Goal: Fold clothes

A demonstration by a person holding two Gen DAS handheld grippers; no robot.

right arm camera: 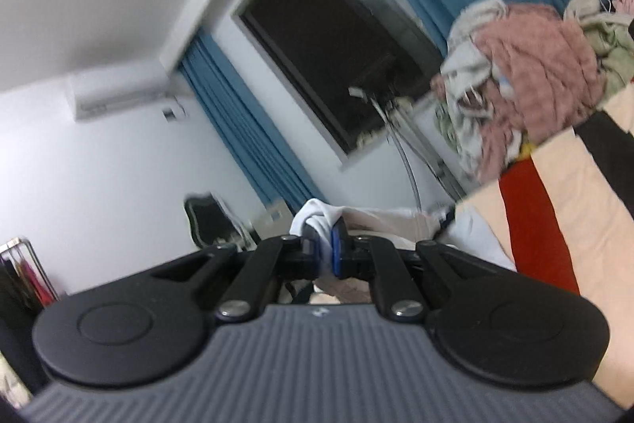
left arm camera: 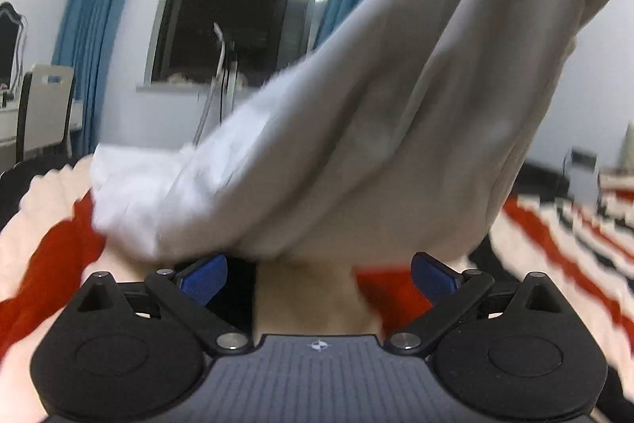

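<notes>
While the white garment (left arm camera: 356,129) hung in the air above the bed (left arm camera: 554,244), it was not folded at all. It drooped in a long, loose shape over the striped blanket, high at one end and low at the other. The right gripper (right arm camera: 325,244) had its jaws pressed together on a bunched white bit of that garment, so it was holding the cloth up off the bed. The left gripper (left arm camera: 317,272) had its jaws wide apart just under the low edge of the garment, and nothing was between them. It looked ready to take hold, but it had no grip yet. Beside the hanging garment, farther along the bed, sat a messy pile of clothes (right arm camera: 523,74) in pink, white and pale green, none of them folded. No neat, folded stack could be seen anywhere on the bed. So the job looked to be near its start: one garment was only picked up, it had yet to be laid flat and folded, and the whole pile was left to do.
</notes>
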